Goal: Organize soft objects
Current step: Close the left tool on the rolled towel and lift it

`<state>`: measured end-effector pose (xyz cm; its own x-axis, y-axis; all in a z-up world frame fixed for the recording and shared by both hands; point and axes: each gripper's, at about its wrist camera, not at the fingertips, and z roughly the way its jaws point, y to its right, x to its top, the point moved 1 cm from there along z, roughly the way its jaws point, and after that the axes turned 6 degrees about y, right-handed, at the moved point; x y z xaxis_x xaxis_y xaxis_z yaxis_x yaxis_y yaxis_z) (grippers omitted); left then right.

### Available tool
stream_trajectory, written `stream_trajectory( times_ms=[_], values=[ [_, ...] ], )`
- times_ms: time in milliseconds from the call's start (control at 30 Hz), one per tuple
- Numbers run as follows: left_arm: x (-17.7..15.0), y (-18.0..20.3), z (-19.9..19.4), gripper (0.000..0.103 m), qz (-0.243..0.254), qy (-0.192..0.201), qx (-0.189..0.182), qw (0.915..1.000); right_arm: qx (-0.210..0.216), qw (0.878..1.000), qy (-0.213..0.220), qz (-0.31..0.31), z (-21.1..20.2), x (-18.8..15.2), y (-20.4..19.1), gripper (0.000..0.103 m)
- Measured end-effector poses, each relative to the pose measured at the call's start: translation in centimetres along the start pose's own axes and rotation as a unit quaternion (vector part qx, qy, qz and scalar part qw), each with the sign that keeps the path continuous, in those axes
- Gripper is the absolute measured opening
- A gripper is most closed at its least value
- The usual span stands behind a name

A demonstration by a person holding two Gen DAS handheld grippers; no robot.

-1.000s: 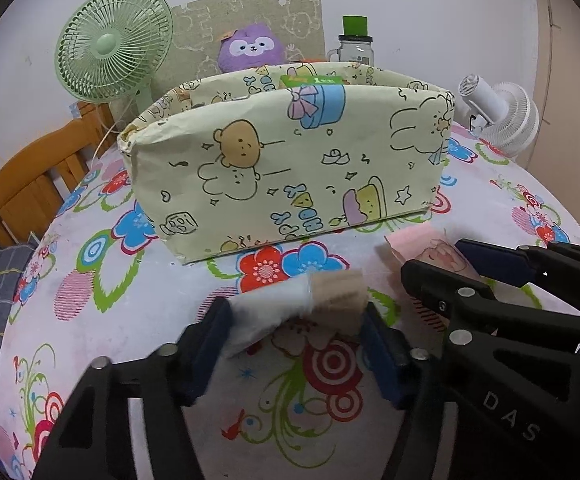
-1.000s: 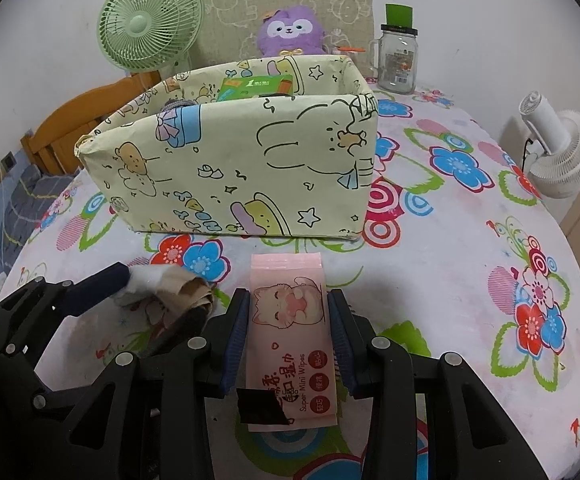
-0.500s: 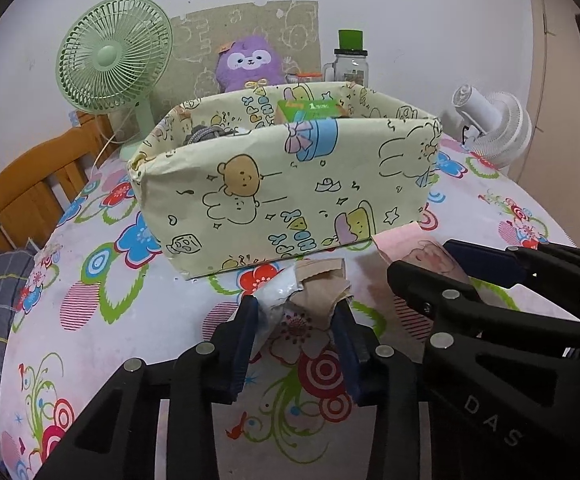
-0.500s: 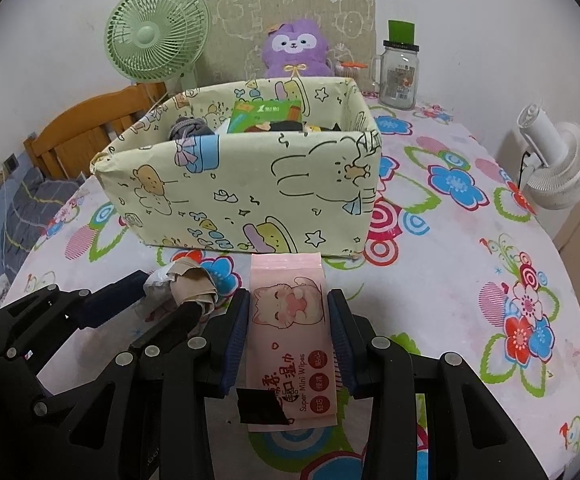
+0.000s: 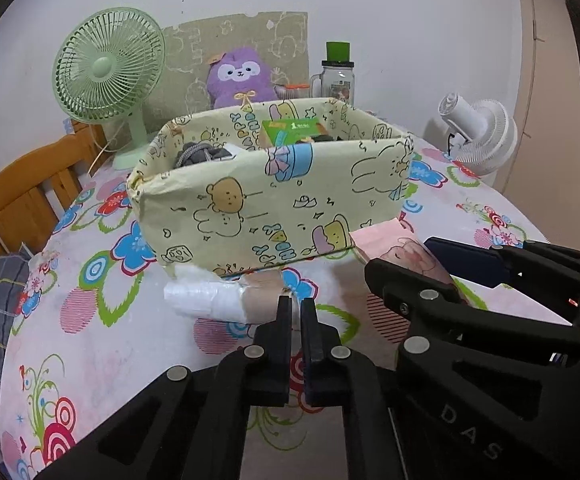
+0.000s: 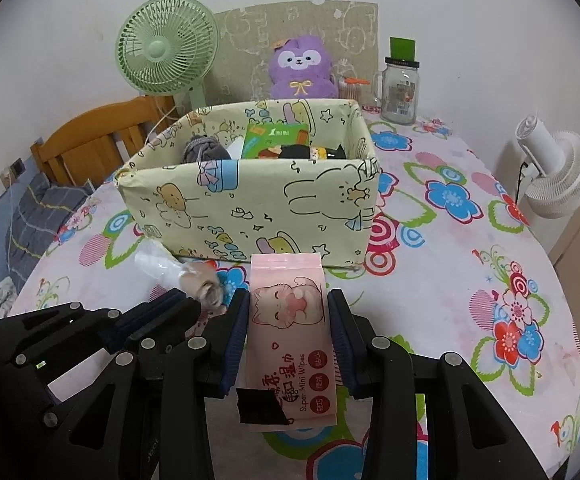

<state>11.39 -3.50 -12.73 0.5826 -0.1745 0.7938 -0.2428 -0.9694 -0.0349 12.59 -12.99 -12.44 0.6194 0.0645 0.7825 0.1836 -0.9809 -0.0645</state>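
The left claw [image 5: 295,308] pinched the wrapped bundle [image 5: 226,300] (just before the box [image 5: 274,204]); the right claw [image 6: 288,312] clamped the wipes pack [image 6: 290,320], both ready for boxing.

A glossy pink plastic wipes pack [image 6: 290,320] lies on the counter's smooth printed tablecloth [image 6: 450,280]. The storage box [image 6: 250,208] looks matt, paper-covered. The plush toy [image 6: 300,68] is fuzzy; the chair [image 6: 102,136] is varnished wood.

The left tongs [image 5: 295,305] are pinched nearly together, just closed; the right tongs [image 6: 288,312] stand parted.
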Motion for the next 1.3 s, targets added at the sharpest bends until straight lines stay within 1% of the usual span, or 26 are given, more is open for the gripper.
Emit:
stream_trajectory(
  times_ms=[200,300,367,433,567,767,833,933,1067,1200,1300],
  values=[
    [-0.1,-0.1,-0.3,0.003,0.003,0.001,0.003,1.0000,-0.003,1.000,0.000,-0.003,-0.3,-0.2,0.0,0.043],
    [-0.3,-0.9,-0.1,0.007,-0.009,-0.007,0.011,0.9999,-0.003,1.000,-0.003,-0.001,-0.2,-0.4,0.0,0.042],
    [-0.5,-1.6,-0.1,0.012,-0.021,-0.011,0.014,0.9996,-0.003,1.000,-0.005,-0.001,0.0,-0.6,-0.1,0.042],
    [-0.8,-2.3,-0.1,0.029,-0.031,-0.016,0.014,0.9993,-0.002,1.000,-0.009,0.000,0.3,-0.7,-0.1,0.042],
    [-1.3,-2.9,0.1,0.035,-0.032,-0.024,0.022,0.9989,0.002,1.000,-0.015,0.003,0.9,-1.0,-0.1,0.042],
    [-1.4,-3.0,1.4,0.044,-0.035,-0.037,0.027,0.9983,0.003,1.000,-0.020,0.003,1.8,-0.8,0.0,0.042],
    [-1.3,-3.1,1.9,0.060,-0.039,-0.039,0.024,0.9982,0.002,1.000,-0.022,0.004,2.1,-0.7,0.2,0.042],
    [-1.0,-2.9,2.3,0.070,-0.035,-0.034,0.027,0.9985,-0.001,1.000,-0.023,0.006,2.3,-0.5,0.4,0.042],
    [-0.4,-3.2,2.8,0.077,-0.015,-0.031,0.041,0.9986,-0.005,1.000,-0.024,0.010,2.8,-0.2,0.7,0.042],
    [-0.1,-3.9,3.7,0.078,0.002,-0.038,0.041,0.9984,-0.008,0.999,-0.029,0.012,3.5,-0.2,0.5,0.042],
    [0.0,-4.0,4.5,0.083,0.013,-0.043,0.031,0.9985,-0.011,0.999,-0.032,0.014,3.8,-0.2,0.4,0.042]
  ],
)
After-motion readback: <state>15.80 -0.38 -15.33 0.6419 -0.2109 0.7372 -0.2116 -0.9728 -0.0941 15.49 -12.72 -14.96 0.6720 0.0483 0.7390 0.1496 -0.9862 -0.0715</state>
